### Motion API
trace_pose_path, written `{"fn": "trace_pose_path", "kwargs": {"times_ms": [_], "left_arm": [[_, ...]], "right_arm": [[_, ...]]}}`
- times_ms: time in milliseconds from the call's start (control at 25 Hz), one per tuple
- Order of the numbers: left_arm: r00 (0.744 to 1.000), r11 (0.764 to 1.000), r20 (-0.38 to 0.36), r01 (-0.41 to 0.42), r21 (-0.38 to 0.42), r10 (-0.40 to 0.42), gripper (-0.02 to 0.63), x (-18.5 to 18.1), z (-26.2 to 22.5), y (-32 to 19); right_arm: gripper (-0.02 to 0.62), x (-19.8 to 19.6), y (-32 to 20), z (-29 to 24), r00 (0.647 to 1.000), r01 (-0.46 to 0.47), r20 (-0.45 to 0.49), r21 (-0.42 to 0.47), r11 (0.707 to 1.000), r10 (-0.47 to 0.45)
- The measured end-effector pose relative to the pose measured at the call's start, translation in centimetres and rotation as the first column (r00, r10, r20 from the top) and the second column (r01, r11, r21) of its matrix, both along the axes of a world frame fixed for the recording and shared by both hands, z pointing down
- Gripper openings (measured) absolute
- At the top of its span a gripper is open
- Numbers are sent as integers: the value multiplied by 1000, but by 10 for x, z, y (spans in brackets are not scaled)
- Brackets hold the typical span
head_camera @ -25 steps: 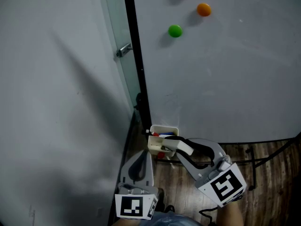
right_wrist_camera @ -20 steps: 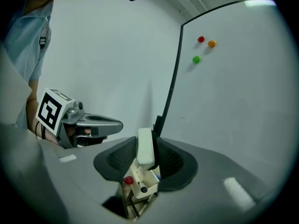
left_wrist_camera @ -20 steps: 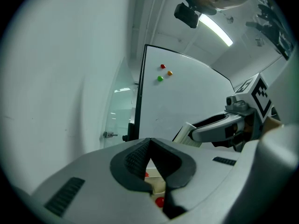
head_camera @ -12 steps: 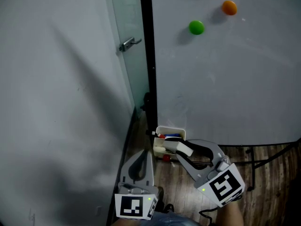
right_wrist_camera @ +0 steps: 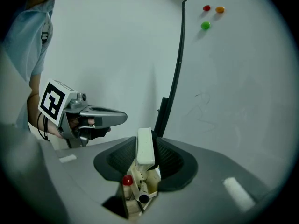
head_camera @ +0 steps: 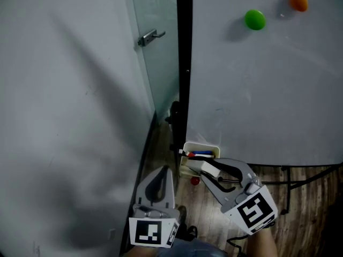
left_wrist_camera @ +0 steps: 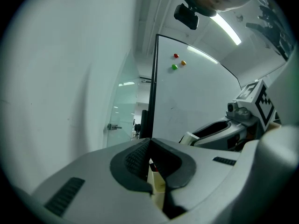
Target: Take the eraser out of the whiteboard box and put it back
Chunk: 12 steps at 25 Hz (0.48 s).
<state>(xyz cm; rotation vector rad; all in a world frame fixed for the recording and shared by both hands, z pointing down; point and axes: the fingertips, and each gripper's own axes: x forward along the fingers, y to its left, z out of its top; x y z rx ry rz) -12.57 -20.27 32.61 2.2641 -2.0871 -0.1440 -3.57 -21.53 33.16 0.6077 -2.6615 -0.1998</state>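
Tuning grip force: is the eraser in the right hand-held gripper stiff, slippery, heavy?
Probably stiff and light: the eraser sits straight and unbent in the right hand-held gripper. Its smooth white shell may slip. Flat sides, so unlikely to roll.

You're looking at a cream whiteboard box point(head_camera: 201, 145) hanging at the lower left corner of the whiteboard point(head_camera: 257, 100) — it's holding a blue marker point(head_camera: 203, 154) and a red marker point(head_camera: 191, 155). The board is carrying a green magnet point(head_camera: 255, 19) and an orange magnet point(head_camera: 298, 1). Below, the wooden floor point(head_camera: 195, 210) is bearing the stand's black legs point(head_camera: 290, 189).
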Motion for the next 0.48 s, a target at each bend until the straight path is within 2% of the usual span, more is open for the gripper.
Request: {"fn": "trace_pose_path", "kwargs": {"times_ms": [480], "left_arm": [[1000,999,-4,14,-38,-14,6,-17,18,-24]], "right_arm": [[132,-17,-14,42,997,48,-63,-84,995,-53]]}}
